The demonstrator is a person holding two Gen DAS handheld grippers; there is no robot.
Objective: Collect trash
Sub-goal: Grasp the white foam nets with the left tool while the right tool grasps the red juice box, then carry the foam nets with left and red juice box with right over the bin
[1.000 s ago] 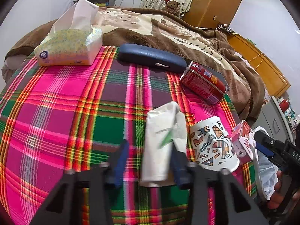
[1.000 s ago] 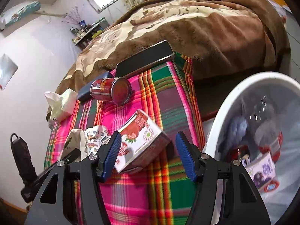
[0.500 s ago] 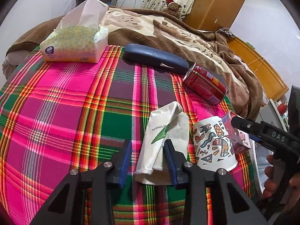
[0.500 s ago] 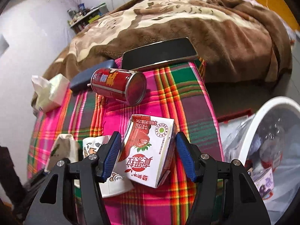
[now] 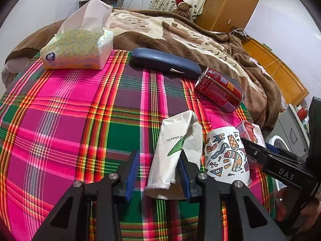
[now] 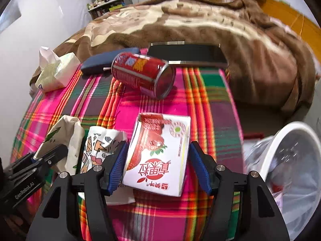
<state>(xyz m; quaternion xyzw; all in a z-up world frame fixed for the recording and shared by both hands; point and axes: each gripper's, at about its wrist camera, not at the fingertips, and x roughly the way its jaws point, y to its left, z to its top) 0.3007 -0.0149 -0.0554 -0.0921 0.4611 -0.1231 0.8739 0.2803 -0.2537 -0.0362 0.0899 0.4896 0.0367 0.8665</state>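
A crumpled white paper cup (image 5: 176, 150) lies on the plaid cloth between the fingers of my left gripper (image 5: 158, 175), which is open around it; it also shows in the right wrist view (image 6: 64, 138). A patterned paper cup (image 5: 226, 156) lies beside it on the right. My right gripper (image 6: 158, 166) is open around a red and white strawberry milk carton (image 6: 160, 152) lying on the cloth, with small gaps at both pads. A red can (image 6: 142, 73) lies on its side farther back.
A white bin with a clear bag (image 6: 291, 160) stands off the table's right edge. A tissue pack (image 5: 78, 50), a dark blue case (image 5: 164, 62) and a black phone (image 6: 188, 54) lie at the far edge, against a brown blanket (image 6: 200, 22).
My right gripper swung left from the bin side and now straddles the milk carton. My left gripper narrowed and shifted left, so the crumpled cup now sits against its right finger.
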